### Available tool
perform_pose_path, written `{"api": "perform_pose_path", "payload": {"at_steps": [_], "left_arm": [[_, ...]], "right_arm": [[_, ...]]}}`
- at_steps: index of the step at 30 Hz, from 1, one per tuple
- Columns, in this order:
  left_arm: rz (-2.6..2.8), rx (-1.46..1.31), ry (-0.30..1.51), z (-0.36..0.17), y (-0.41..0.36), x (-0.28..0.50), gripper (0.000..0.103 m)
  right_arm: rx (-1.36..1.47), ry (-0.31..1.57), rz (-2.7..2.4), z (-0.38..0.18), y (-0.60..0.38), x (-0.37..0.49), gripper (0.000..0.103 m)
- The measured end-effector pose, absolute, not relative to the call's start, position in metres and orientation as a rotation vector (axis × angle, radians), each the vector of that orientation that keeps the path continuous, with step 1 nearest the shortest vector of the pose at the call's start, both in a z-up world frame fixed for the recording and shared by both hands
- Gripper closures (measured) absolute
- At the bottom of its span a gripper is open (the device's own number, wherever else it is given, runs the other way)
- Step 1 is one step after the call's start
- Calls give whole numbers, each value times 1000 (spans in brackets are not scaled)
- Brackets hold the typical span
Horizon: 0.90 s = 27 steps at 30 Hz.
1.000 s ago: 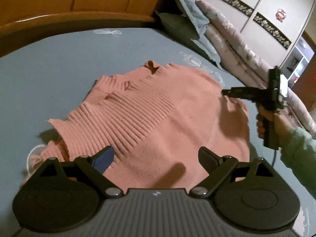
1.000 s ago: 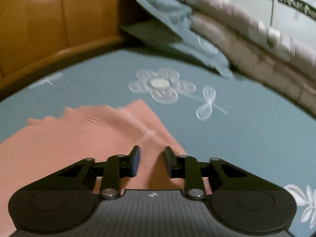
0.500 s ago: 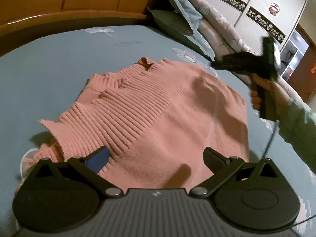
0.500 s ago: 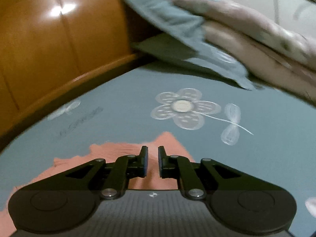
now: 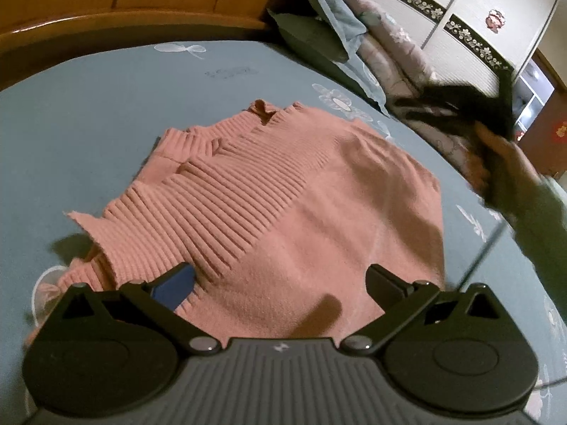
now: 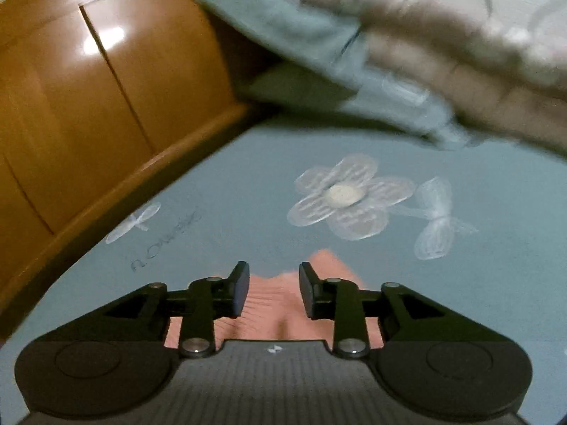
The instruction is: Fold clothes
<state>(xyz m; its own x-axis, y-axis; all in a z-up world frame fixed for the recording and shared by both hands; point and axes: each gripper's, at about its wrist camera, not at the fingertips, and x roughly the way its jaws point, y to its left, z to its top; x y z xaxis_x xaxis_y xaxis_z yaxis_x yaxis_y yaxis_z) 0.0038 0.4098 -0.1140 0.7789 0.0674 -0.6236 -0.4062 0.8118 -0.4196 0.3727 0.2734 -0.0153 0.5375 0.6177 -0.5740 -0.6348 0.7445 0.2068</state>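
A pink knit sweater [image 5: 283, 205] lies partly folded on the blue bed sheet [image 5: 88, 113], its ribbed part on the left and its smooth part on the right. My left gripper [image 5: 280, 279] hovers over the sweater's near edge, wide open with nothing between its fingers. A hand [image 5: 506, 156] holds my right gripper [image 5: 457, 102], blurred, up in the air beyond the sweater's right edge. In the right wrist view the right gripper [image 6: 273, 290] has its jaws opening and nothing between the pads. Only a corner of the sweater [image 6: 273, 308] shows below it.
A wooden headboard [image 5: 141, 17] runs along the far side of the bed. Blue pillows [image 5: 329, 24] and a folded floral quilt [image 5: 400, 60] are stacked at the back right, with a white wardrobe [image 5: 460, 7] behind. White flowers [image 6: 351, 194] are printed on the sheet.
The right gripper has lifted off the sweater's right edge and risen; its jaws closed, then parted. The left gripper stayed in place with its jaws slightly wider.
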Motion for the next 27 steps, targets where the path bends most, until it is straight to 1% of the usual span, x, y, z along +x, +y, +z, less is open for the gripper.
{"api": "perform_pose_path", "payload": {"at_steps": [5,12,13,15,16,18,23,27], "left_arm": [[276,-553,637,-114,408,6,1],[279,-542,636,-114,406,5,1],[279,-544,634,-114,406,5,1],[276,-546,631,-115,407,4,1],[273,-547,631,-115,408,4,1],[269,-549,632,-115,409,4,1],[272,-541,635,-115,408,5,1],[273,-531,636,-115,407,6,1]], "right_arm": [[-38,663,619,-26,194,357,68],[3,776,590,-72,182,367,69],[20,788,576,-78,180,370,76],[91,800,560,-85,168,376,83],[111,812,545,-86,164,377,82],[119,831,505,-83,159,378,76],[108,729,579,-57,178,363,76],[8,723,609,-58,214,363,76]]}}
